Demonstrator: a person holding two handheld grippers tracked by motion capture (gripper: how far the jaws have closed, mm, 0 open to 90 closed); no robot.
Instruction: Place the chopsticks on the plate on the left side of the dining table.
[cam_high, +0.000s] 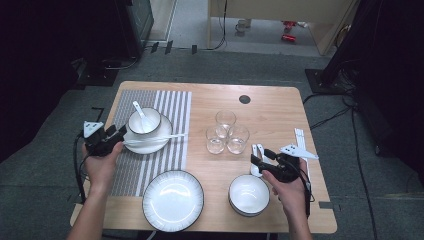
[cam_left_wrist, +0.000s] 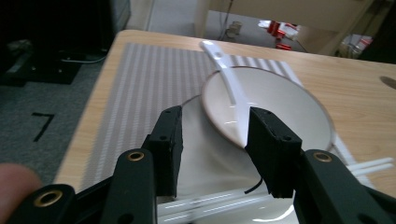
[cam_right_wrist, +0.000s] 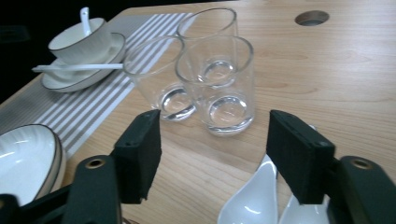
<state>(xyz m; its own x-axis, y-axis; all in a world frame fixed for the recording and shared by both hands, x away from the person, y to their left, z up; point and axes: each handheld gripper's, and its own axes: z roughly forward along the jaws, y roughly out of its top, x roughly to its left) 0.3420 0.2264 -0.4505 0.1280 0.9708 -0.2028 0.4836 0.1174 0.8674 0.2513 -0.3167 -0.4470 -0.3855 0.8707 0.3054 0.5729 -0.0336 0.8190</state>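
Note:
A white bowl (cam_high: 145, 121) with a white spoon (cam_high: 140, 112) in it sits on a white plate (cam_high: 159, 143) on the striped placemat (cam_high: 170, 107). White chopsticks (cam_high: 159, 138) lie across that plate. My left gripper (cam_high: 114, 136) is open at the plate's left rim, nothing pressed between its pads. In the left gripper view the gripper (cam_left_wrist: 215, 126) faces the bowl (cam_left_wrist: 280, 102), spoon (cam_left_wrist: 229, 79) and plate (cam_left_wrist: 205, 154). My right gripper (cam_high: 260, 159) is open over two white spoons (cam_high: 257, 152). In the right gripper view the gripper (cam_right_wrist: 215, 130) sits above the spoons (cam_right_wrist: 254, 200).
Three clear glasses (cam_high: 225, 132) (cam_right_wrist: 219, 79) stand bunched mid-table. A large dark-rimmed plate (cam_high: 173, 200) and stacked bowls (cam_high: 248, 194) sit at the front edge. More white chopsticks (cam_high: 300, 140) lie at the right, and a round hole (cam_high: 244, 99) is at the back.

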